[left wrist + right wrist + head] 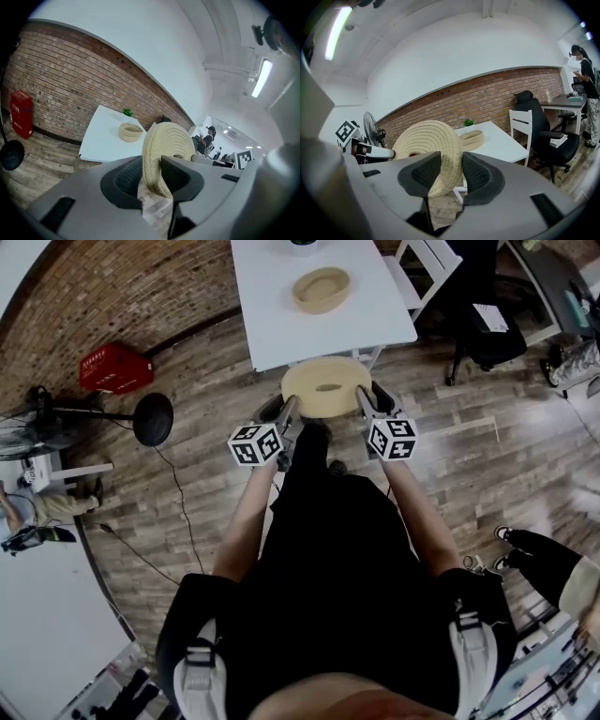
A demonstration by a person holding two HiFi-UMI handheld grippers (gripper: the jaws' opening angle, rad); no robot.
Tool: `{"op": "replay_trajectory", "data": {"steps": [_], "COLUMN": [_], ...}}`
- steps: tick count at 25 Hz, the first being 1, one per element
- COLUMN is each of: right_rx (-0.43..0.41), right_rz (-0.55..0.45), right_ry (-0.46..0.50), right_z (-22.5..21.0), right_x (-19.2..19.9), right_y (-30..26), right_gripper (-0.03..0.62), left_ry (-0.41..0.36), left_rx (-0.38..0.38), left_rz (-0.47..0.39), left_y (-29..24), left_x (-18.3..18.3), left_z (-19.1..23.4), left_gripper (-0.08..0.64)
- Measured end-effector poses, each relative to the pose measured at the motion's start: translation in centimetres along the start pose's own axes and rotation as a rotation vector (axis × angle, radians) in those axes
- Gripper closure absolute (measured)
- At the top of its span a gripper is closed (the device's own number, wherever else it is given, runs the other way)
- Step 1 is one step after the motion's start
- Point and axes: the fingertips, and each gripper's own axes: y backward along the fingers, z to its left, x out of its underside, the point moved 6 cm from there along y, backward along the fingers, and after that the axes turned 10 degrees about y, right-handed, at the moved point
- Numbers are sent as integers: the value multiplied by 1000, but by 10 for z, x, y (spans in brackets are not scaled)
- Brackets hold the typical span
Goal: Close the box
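A round woven rope lid (pixel 326 387) hangs in the air in front of the white table (pixel 281 324), held flat between both grippers. My left gripper (pixel 289 412) is shut on the lid's left rim (pixel 157 161). My right gripper (pixel 367 407) is shut on its right rim (pixel 443 164). The open woven box (pixel 321 289) stands on the table beyond the lid, also seen as the box (pixel 130 132) in the left gripper view and the box (pixel 472 138) in the right gripper view.
A white chair (pixel 424 263) and a black office chair (pixel 483 320) stand right of the table. A red case (pixel 114 367) and a fan (pixel 150 418) sit on the wooden floor at left. A small plant (pixel 127 112) is at the table's far end.
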Motion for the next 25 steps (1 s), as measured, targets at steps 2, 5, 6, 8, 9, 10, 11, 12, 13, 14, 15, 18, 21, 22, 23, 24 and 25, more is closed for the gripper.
{"op": "replay_trajectory", "data": {"steps": [2, 5, 6, 8, 9, 10, 11, 12, 13, 14, 15, 18, 21, 22, 23, 24, 25], "right_rx": [-1, 3, 6, 11, 14, 18, 21, 24, 26, 27, 27, 25, 24, 22, 21, 20, 20], "right_rz": [-1, 0, 1, 4, 6, 8, 10, 11, 12, 14, 16, 23, 30, 33, 36, 39, 42], "right_ry": [2, 5, 6, 6, 6, 6, 5, 4, 3, 3, 4, 4, 4, 5, 5, 4, 4], "right_z": [1, 0, -1, -3, -5, -8, -10, -12, -15, -16, -17, -19, -25, -27, -29, -32, -35], "right_x": [-1, -3, -4, -6, -7, -8, -10, -11, -13, -15, -16, -19, -25, -26, -27, -28, -30], "right_y": [-5, -9, -11, -16, -18, -20, -23, -26, -30, -34, -37, -50, -66, -72, -77, -83, -88], "right_gripper": [460, 460, 460, 460, 460, 460, 460, 460, 460, 461, 462, 462, 462, 462, 462, 462, 462], "left_ry": [6, 7, 5, 4, 5, 6, 8, 10, 13, 16, 21, 34, 46, 49, 52, 55, 58], "left_rx": [-2, 2, 5, 11, 14, 17, 20, 22, 24, 24, 24, 21, 17, 15, 13, 12, 10], "left_rz": [-1, -3, -4, -2, 1, 4, 7, 9, 9, 9, 8, 10, 8, 6, 5, 6, 6], "left_y": [-2, -7, -10, -16, -19, -22, -26, -30, -33, -36, -39, -45, -56, -60, -64, -69, -73], "left_x": [-2, -8, -11, -16, -18, -20, -22, -24, -27, -29, -31, -37, -47, -50, -53, -55, -58], "left_z": [4, 8, 9, 11, 12, 12, 13, 14, 15, 16, 18, 25, 33, 35, 38, 40, 43], "left_gripper": [430, 430, 430, 430, 430, 430, 430, 430, 430, 430, 430, 430, 430, 430, 430, 430, 430]}}
